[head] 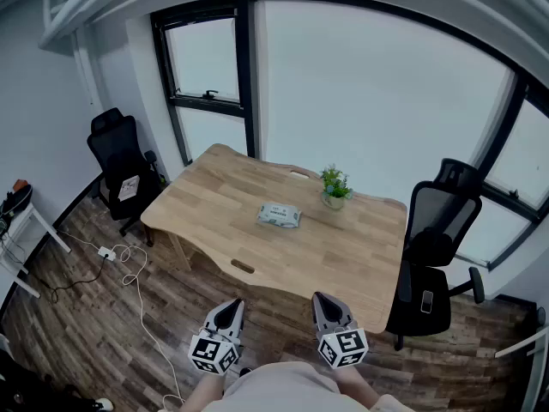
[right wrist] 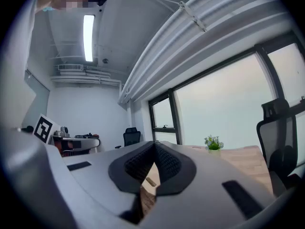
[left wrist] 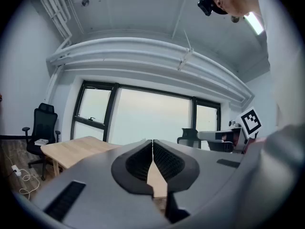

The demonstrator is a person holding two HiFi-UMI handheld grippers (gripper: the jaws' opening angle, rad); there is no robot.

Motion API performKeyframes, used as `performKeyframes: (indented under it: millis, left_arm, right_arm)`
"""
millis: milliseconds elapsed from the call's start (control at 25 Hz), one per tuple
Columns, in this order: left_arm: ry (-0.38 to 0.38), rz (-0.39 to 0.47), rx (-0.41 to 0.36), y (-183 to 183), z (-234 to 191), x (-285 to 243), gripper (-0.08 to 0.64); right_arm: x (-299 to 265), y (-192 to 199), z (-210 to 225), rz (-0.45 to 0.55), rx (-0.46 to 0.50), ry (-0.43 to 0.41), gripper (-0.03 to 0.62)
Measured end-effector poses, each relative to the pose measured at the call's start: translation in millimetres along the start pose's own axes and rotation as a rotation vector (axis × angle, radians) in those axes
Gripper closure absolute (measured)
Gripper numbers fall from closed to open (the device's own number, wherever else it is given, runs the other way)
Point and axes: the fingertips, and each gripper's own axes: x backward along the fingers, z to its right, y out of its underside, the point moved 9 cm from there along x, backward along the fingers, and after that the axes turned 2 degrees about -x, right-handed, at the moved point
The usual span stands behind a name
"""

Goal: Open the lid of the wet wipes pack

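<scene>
wooden table [head: 214, 196] with rounded, wavy edges carries the wet wipes pack [head: 279, 216], a soft flat pouch near its middle; its lid is too small to make out. left gripper [head: 230, 307] and right gripper [head: 324, 300] hover off the near edge, ribbed jaws pressed together, holding nothing, over open floor [head: 129, 333].

Small potted plant [head: 334, 187] on wooden table [head: 343, 260], black chair [head: 120, 163] left, mesh chair [head: 439, 230] right.
</scene>
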Motion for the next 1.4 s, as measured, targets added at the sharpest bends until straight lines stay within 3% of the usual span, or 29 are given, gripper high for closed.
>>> performKeyframes:
  millis: [920, 1400]
  left_arm:
    - [0.018, 0.0, -0.016, 1.4, 7.4, -4.6, 0.538]
    - [0.026, 0.002, -0.028, 2.9, 5.8, -0.7, 0.538]
  right_arm:
    - [3.7, 3.6, 2.4, -0.006, -0.012, 0.003, 0.586]
    - [8.9, 5.3, -0.8, 0.034, 0.015, 0.078, 0.583]
